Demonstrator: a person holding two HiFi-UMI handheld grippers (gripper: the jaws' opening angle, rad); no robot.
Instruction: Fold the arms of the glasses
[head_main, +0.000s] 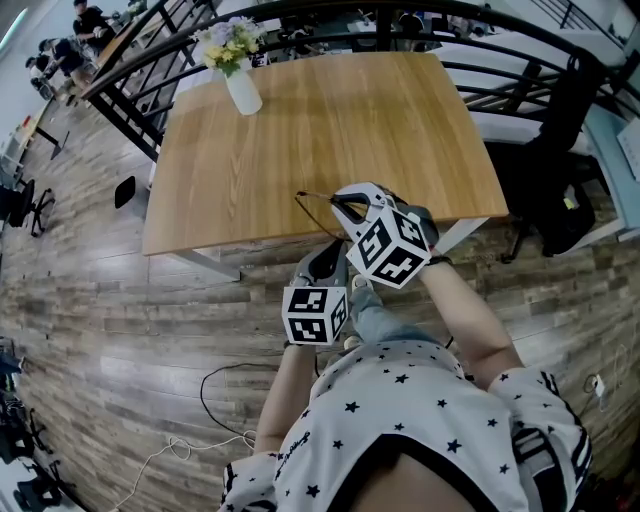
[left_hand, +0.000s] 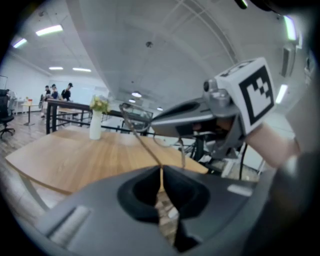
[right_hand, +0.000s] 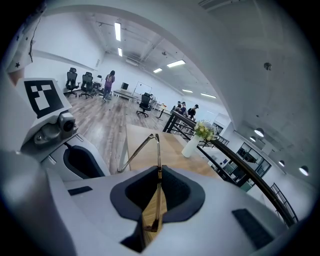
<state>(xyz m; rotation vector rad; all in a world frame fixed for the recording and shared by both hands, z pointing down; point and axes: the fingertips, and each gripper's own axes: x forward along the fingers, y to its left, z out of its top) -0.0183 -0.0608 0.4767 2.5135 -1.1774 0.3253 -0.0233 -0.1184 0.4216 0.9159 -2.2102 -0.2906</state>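
Between the left gripper's (left_hand: 161, 174) jaws a thin brown arm (left_hand: 146, 144) of the glasses (left_hand: 136, 116) is pinched, the pads clenched on it with almost no gap. From the pinch the arm slants up and left to the wire front of the frame, which is blurred. The right gripper (right_hand: 159, 172) is likewise clenched on the glasses. A slim golden bar (right_hand: 159, 150) stands upright between its pads, probably the other arm, though the view is too close to be sure. That bar rises to a sharp corner, and a second bar runs from the corner down and to the left.

In the head view both grippers meet just past the near edge of the wooden table (head_main: 300, 130). The glasses are held in the air above that edge, not resting on the top. The right gripper's marker cube sits just ahead of the left one. Far across the table, near its back left corner, stands a white vase (head_main: 243, 92) with flowers. Wood-plank floor (head_main: 120, 330) lies below.
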